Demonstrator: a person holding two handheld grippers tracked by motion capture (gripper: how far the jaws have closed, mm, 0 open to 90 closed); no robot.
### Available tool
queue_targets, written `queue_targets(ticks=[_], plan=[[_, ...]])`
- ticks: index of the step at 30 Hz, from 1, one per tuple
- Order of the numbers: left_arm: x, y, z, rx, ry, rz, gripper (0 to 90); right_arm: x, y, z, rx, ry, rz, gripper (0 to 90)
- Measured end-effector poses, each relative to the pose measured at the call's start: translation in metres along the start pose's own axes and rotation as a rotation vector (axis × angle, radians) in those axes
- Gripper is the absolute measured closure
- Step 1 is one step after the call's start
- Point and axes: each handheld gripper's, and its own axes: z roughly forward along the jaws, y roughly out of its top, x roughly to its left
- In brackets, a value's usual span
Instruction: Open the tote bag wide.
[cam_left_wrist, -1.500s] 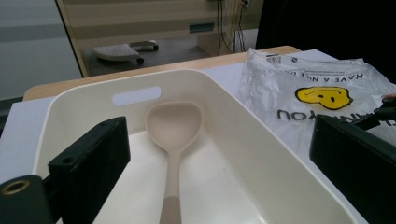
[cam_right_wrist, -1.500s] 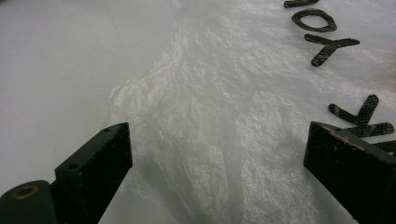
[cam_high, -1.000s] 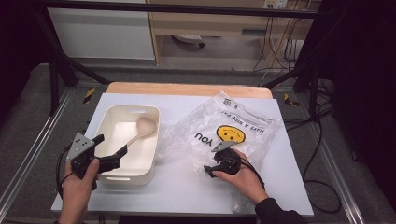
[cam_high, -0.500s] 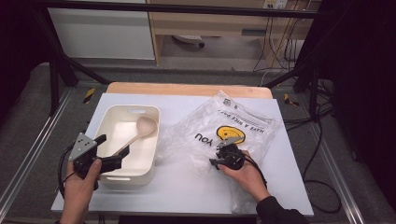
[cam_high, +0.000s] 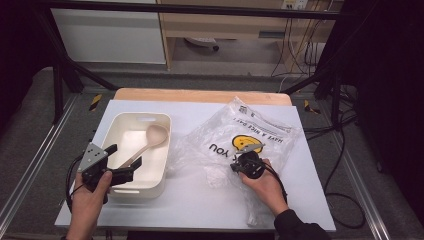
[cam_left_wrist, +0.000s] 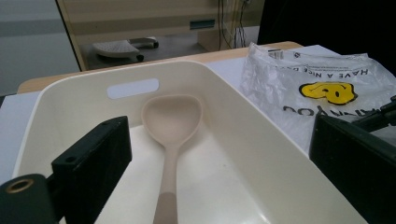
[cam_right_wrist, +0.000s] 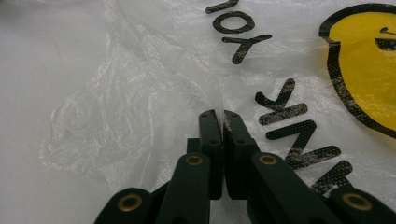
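Right gripper (cam_right_wrist: 218, 114) clamped on plastic bag (cam_high: 250, 137) fold, jaws just closed; left gripper (cam_high: 122, 162) agape astride spoon (cam_left_wrist: 170, 135) handle, lengthwise in bin (cam_high: 162, 150).

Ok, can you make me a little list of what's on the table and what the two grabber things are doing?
table: white top
tub: cream, on the table's left
spoon: lies inside the tub, bowl end far from the person
bag: clear plastic, yellow smiley, crumpled on the right
left gripper: jaws open, at the tub's near edge, holding nothing
right gripper: jaws have just been closing, now pinching a fold of the bag
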Motion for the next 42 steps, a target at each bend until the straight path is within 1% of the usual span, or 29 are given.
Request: queue_targets(ticks=[3, 5, 7, 8, 10, 11, 12, 14, 17, 20, 21, 23, 25, 28, 30, 31, 33, 35, 37, 39, 42], plan=[[-0.002, 0.003, 0.0, -0.003, -0.004, 0.004, 5.9, 0.002, 0.002, -0.004, -0.016, 0.0, -0.001, 90.0], [-0.005, 0.005, 0.001, -0.003, 0.012, 0.013, 6.0, 0.004, 0.005, -0.009, -0.028, -0.003, -0.002, 90.0], [-0.009, 0.009, 0.0, -0.006, -0.001, 0.013, 7.7, 0.006, 0.008, -0.016, -0.047, -0.014, -0.005, 90.0], [-0.011, 0.01, 0.001, -0.004, -0.011, 0.02, 7.1, 0.006, 0.01, -0.019, -0.06, -0.02, -0.003, 90.0], [-0.019, 0.013, 0.002, -0.002, -0.01, 0.038, 6.7, 0.007, 0.014, -0.027, -0.081, -0.024, -0.001, 90.0], [-0.023, 0.014, 0.003, 0.002, -0.021, 0.043, 6.8, 0.008, 0.016, -0.03, -0.09, -0.028, -0.003, 90.0], [-0.028, 0.015, 0.006, 0.005, -0.042, 0.044, 6.8, 0.008, 0.018, -0.033, -0.094, -0.028, -0.005, 90.0], [-0.04, 0.016, 0.011, 0.013, -0.062, 0.063, 6.9, 0.009, 0.022, -0.038, -0.102, -0.029, -0.005, 90.0], [-0.059, 0.015, 0.02, 0.028, -0.101, 0.082, 7.1, 0.01, 0.027, -0.043, -0.105, -0.026, 0.0, 90.0], [-0.08, 0.013, 0.032, 0.056, -0.132, 0.098, 10.0, 0.011, 0.03, -0.044, -0.106, -0.024, 0.01, 90.0], [-0.087, 0.012, 0.036, 0.068, -0.144, 0.101, 11.3, 0.011, 0.031, -0.044, -0.104, -0.027, 0.004, 90.0], [-0.101, 0.008, 0.043, 0.086, -0.163, 0.106, 13.9, 0.011, 0.031, -0.043, -0.105, -0.025, 0.007, 90.0], [-0.114, 0.005, 0.049, 0.108, -0.184, 0.094, 19.5, 0.011, 0.031, -0.042, -0.101, -0.025, 0.008, 90.0], [-0.134, -0.001, 0.059, 0.132, -0.224, 0.11, 32.5, 0.011, 0.03, -0.041, -0.1, -0.024, 0.013, 90.0], [-0.143, -0.004, 0.067, 0.154, -0.25, 0.119, 39.1, 0.01, 0.03, -0.041, -0.101, -0.023, 0.016, 90.0], [-0.147, -0.006, 0.072, 0.167, -0.255, 0.119, 43.2, 0.01, 0.03, -0.041, -0.098, -0.023, 0.016, 90.0], [-0.152, -0.01, 0.082, 0.192, -0.269, 0.116, 50.3, 0.01, 0.03, -0.04, -0.096, -0.021, 0.013, 90.0], [-0.158, -0.015, 0.093, 0.21, -0.279, 0.121, 59.7, 0.009, 0.03, -0.04, -0.092, -0.02, 0.015, 90.0], [-0.163, -0.02, 0.102, 0.23, -0.289, 0.131, 64.1, 0.008, 0.03, -0.039, -0.094, -0.02, 0.018, 90.0], [-0.166, -0.024, 0.111, 0.25, -0.287, 0.141, 66.7, 0.006, 0.03, -0.039, -0.096, -0.019, 0.023, 90.0], [-0.168, -0.029, 0.124, 0.259, -0.298, 0.139, 72.8, 0.003, 0.031, -0.039, -0.099, -0.022, 0.036, 90.0]])
